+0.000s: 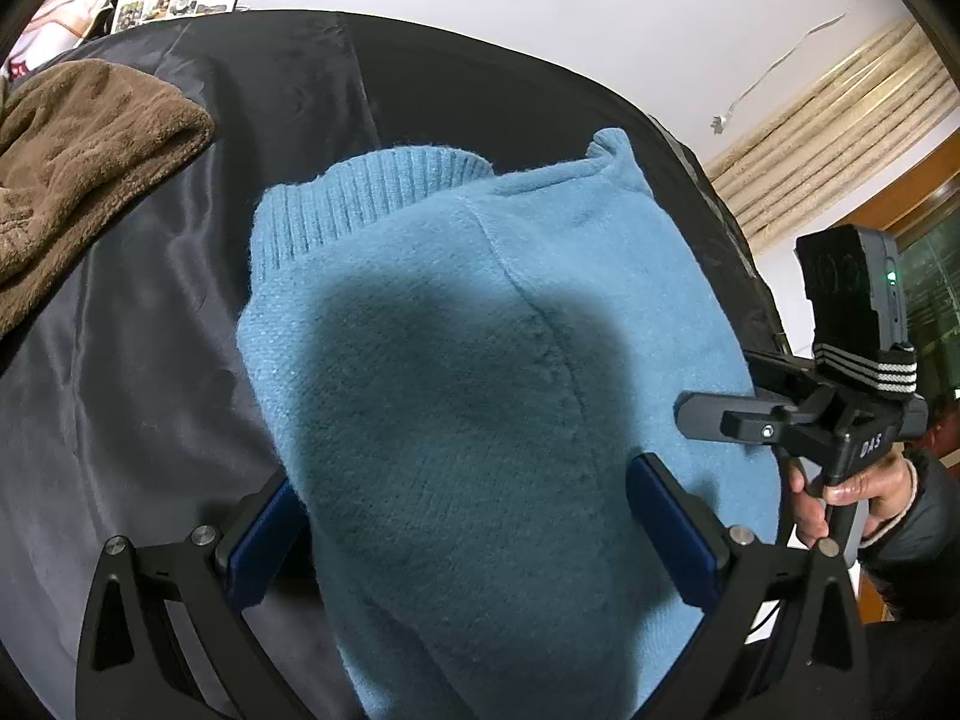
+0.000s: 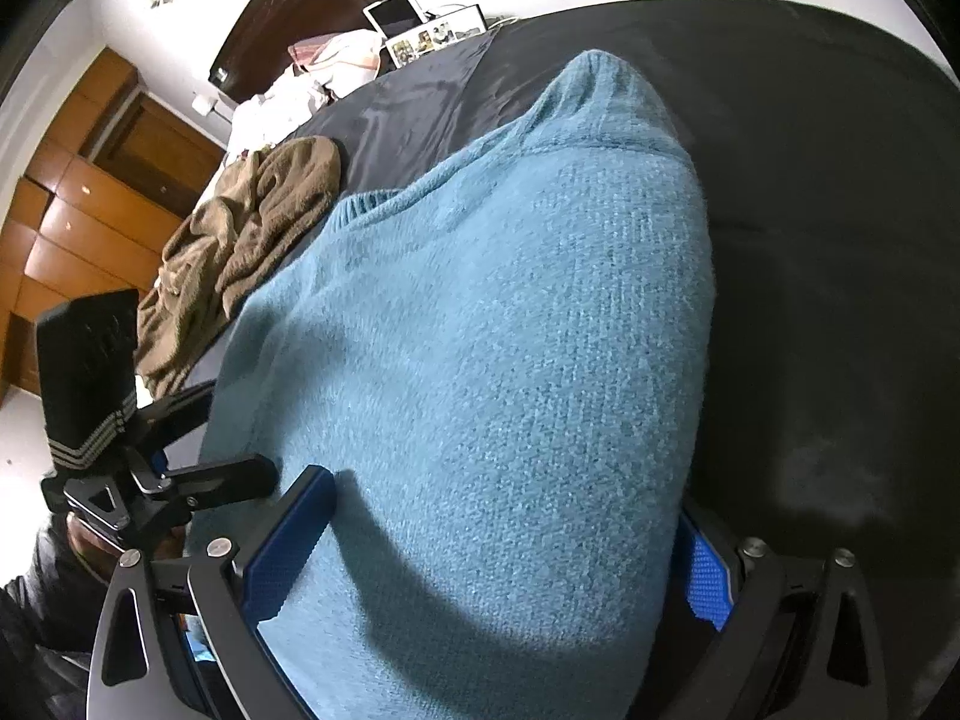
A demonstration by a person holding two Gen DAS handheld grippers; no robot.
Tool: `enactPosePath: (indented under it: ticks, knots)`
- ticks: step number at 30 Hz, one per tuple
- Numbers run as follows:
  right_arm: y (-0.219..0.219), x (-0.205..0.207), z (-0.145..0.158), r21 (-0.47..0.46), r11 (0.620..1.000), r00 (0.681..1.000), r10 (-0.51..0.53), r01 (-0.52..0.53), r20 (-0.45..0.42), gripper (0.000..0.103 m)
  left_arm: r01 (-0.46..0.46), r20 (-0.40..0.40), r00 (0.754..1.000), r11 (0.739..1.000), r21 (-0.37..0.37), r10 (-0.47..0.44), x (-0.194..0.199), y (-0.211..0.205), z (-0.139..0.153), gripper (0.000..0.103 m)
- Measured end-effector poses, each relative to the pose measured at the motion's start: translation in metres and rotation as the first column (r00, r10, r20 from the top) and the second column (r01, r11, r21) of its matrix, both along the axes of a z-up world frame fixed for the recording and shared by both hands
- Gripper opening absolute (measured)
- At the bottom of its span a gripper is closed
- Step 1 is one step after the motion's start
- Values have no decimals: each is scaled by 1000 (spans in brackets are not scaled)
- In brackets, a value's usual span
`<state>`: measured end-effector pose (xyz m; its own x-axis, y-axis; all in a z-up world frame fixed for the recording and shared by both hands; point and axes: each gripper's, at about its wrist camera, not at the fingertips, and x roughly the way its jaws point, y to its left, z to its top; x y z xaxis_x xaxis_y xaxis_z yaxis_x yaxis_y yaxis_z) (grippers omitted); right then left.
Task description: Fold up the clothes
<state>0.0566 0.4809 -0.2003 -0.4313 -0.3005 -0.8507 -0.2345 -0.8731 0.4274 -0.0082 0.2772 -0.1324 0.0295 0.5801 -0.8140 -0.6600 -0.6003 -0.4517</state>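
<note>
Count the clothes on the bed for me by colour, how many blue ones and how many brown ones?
Blue: 1, the blue sweater, lying on the dark bed cover.
Brown: 1, the brown fleece garment, bunched up near the bed's edge.
Total: 2.

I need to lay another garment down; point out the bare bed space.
Bare dark sheet lies right of the blue sweater, up to the bed's edge. A narrower strip runs between the sweater and the brown fleece. The far corner by the pillows is crowded.
</note>
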Motion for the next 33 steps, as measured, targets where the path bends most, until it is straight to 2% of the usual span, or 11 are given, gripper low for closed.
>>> enactPosePath:
  ticks: [2, 9, 15, 18, 22, 25, 33]
  knots:
    - [-1, 0, 0, 16, 1000, 1000, 0, 0, 0, 98, 0, -5, 1000, 1000, -3, 0, 1, 0, 0, 102]
    - [5, 9, 4, 9, 999, 999, -31, 31, -29, 70, 0, -14, 1000, 1000, -7, 0, 3, 2, 1, 101]
    - [-4, 12, 17, 55, 998, 998, -27, 30, -58, 53, -11, -10, 1000, 1000, 9, 11, 4, 1, 5, 84]
    - [-5, 13, 24, 72, 997, 997, -18, 23, -72, 49, -21, -9, 1000, 1000, 15, 21, 3, 0, 7, 78]
    - [-7, 14, 36, 114, 993, 996, 2, 9, -94, 46, -47, -20, 999, 999, 24, 48, 5, 1, 15, 63]
    - [-4, 13, 48, 146, 989, 993, 31, -13, -118, 44, -72, -23, 997, 997, 29, 73, 6, 6, 20, 55]
    - [26, 24, 61, 176, 983, 988, 80, -56, -134, 44, -131, -33, 991, 991, 29, 132, 24, 39, 32, 49]
